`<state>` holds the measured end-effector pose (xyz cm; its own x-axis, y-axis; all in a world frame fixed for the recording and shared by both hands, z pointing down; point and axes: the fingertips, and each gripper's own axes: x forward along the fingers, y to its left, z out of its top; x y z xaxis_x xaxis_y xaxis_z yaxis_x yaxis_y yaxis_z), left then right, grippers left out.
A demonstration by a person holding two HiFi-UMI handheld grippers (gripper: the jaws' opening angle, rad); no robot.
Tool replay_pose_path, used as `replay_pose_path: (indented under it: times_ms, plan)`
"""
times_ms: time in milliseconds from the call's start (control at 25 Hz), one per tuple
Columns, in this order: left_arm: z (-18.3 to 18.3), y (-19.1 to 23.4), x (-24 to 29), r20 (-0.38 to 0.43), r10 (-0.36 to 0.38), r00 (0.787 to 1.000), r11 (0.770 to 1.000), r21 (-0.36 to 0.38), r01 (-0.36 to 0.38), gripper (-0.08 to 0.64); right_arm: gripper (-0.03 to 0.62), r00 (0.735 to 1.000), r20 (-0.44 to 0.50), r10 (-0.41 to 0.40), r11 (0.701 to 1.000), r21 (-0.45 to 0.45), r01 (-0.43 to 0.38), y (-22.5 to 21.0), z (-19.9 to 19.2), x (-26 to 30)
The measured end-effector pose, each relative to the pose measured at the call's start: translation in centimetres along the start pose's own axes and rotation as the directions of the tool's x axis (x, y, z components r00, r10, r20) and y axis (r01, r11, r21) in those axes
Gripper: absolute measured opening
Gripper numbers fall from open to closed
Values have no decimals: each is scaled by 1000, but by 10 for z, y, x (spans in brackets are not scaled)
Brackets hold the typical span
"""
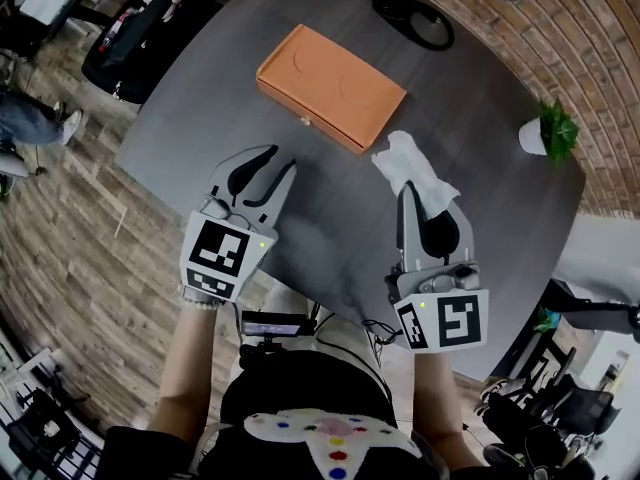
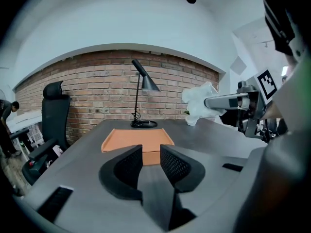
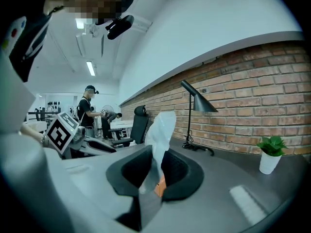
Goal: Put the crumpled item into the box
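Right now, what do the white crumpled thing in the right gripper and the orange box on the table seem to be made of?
The crumpled tissue looks like thin paper, maybe soft cloth: matte white, limp creases, light showing through it in the right gripper view. The box looks like card or leather-look covering: matte orange, crisp edges, faint pressed circles on its lid.

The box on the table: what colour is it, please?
The box is orange, clearest in the head view.

Right gripper view: box (image 3: 160, 186) hidden but for an orange sliver behind the right gripper (image 3: 154, 163) and the crumpled item (image 3: 161, 127). Left gripper view: the left gripper (image 2: 151, 153) covers part of the box's near side. Head view: lamp (image 1: 420, 20) cut off at top edge.
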<state>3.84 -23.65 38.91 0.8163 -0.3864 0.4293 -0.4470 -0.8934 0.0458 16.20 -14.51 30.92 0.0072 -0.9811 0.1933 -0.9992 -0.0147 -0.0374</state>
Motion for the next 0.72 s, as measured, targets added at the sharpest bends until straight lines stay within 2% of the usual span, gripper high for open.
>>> replay_pose_path:
  times_ms: [480,720]
  plan:
    - [-35,25,55,-86,-15,996,1000,26,17,100,51,999,-37,-19,1000,9,19,-5,-17,26]
    - [-50,34,78,-118,-25,993,1000,12,26,103,51,998,-56,-37,999,13,38,-10,-24,33]
